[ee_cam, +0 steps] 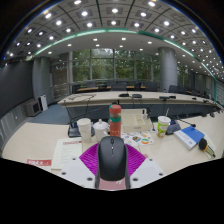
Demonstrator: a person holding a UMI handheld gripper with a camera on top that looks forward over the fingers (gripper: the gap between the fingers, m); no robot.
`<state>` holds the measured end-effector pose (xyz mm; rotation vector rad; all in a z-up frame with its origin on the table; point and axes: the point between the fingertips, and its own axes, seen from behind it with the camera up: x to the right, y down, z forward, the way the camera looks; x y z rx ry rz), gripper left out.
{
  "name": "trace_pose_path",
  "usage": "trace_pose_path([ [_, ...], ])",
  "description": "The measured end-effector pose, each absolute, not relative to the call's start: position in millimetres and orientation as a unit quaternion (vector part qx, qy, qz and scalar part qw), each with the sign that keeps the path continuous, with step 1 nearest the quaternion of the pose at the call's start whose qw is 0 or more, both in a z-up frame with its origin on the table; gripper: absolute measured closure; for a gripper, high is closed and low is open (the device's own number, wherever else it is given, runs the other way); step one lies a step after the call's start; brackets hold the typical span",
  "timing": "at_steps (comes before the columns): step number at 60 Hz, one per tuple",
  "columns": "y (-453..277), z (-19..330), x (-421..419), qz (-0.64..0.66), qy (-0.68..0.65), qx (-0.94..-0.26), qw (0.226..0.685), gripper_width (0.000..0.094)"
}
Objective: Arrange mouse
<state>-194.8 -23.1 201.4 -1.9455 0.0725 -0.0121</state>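
While the gripper [112, 170] sits low over the pale table [30, 140], a dark, smooth, rounded mouse [112, 156] with a scroll wheel lies between its magenta ribbed pads [91, 160]; contact unclear, so can't tell if clamped. Beyond: red-lidded bottle [115, 120], paper cups [85, 127], green cup [163, 125].

Ahead of your claw [112, 172], cups [84, 127], a red-capped bottle [115, 120] and a mug [163, 124] block the tabletop's [30, 145] far edge; bare room lies toward its left edge, papers [66, 152] excepted.
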Motion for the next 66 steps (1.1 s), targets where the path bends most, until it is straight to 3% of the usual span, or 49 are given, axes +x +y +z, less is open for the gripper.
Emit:
trace_pose_path([
  [18,31,34,-133,-0.003,0.034,-0.891,0.453,0.0591],
  [27,27,-13,-139,0.025,0.040,-0.911,0.409,0.0470],
  [30,28,-6,-138,0.022,0.041,-0.906,0.421,0.0408],
  [35,19,5,-136,0.007,0.033,-0.910,0.414,0.0074],
  [49,-43,84,-146,-0.017,0.027,-0.898,0.439,0.0080],
  [66,-183,178,-172,-0.044,0.038,-0.876,0.478,0.0076],
])
